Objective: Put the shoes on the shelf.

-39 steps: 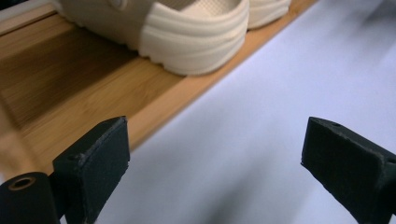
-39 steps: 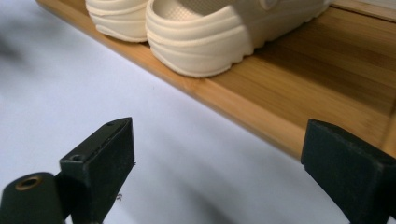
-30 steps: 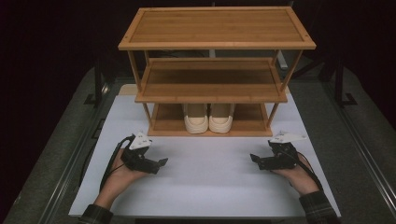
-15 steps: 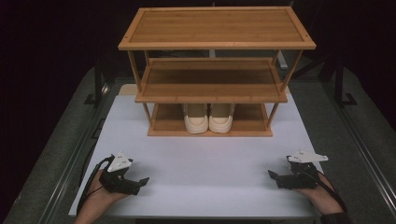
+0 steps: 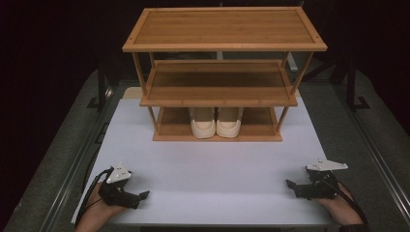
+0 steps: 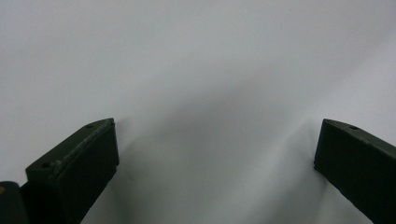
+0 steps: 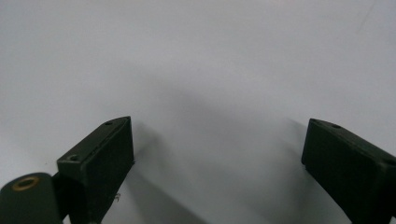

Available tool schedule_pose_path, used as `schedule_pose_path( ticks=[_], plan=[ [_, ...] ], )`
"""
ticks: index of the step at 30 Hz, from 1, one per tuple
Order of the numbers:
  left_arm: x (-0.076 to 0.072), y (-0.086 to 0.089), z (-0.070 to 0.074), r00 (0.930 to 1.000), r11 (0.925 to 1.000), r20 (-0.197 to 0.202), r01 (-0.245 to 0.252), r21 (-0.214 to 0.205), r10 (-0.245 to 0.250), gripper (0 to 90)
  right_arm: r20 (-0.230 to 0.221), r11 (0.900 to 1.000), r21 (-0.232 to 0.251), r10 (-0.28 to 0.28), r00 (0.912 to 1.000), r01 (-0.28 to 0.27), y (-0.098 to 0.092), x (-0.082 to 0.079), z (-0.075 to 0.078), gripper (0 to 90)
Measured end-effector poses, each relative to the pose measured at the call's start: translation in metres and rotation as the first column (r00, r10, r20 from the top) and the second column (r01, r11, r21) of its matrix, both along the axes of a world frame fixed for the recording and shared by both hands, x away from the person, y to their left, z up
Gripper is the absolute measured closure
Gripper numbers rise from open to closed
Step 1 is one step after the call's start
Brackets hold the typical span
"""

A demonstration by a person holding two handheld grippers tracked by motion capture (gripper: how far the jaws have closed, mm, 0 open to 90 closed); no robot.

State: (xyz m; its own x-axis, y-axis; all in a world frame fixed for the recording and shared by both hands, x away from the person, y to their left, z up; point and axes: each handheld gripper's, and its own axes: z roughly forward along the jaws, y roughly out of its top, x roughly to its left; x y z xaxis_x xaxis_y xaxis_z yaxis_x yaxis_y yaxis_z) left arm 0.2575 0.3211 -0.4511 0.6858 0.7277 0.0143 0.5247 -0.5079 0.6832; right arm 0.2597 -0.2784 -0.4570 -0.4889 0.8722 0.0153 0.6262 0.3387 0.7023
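A wooden three-shelf rack [image 5: 220, 87] stands at the back of the white tabletop [image 5: 208, 164]. On its bottom shelf a pair of cream shoes [image 5: 216, 122] sits side by side, toes toward me. My left gripper [image 5: 140, 197] rests low at the near left corner, pointing inward. Its jaws have just been opening and stand wide with nothing between them [image 6: 217, 140]. At the near right, my right gripper [image 5: 291, 186] also points inward, open and empty [image 7: 217, 140]. Both are far from the rack.
The rack's top shelf [image 5: 225, 26] and middle shelf [image 5: 217, 79] are bare. Dark metal rails [image 5: 72, 169] run along both sides of the table. The table's near edge lies just below both hands.
Both hands have drawn back toward the near edge and outward to the table's corners, sinking lower. The shoes and rack have not moved.
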Motion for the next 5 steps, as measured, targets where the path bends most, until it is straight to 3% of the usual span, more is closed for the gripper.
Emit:
schedule_pose_path(
  ticks=[5],
  plan=[
    [0.0001,0.0000,0.0000,1.0000,1.0000,-0.001,-0.001,0.001,0.001,0.0,0.001,1.0000,0.000,0.000,1.0000,0.000,-0.0001,0.0000,-0.0001,8.8]
  ],
)
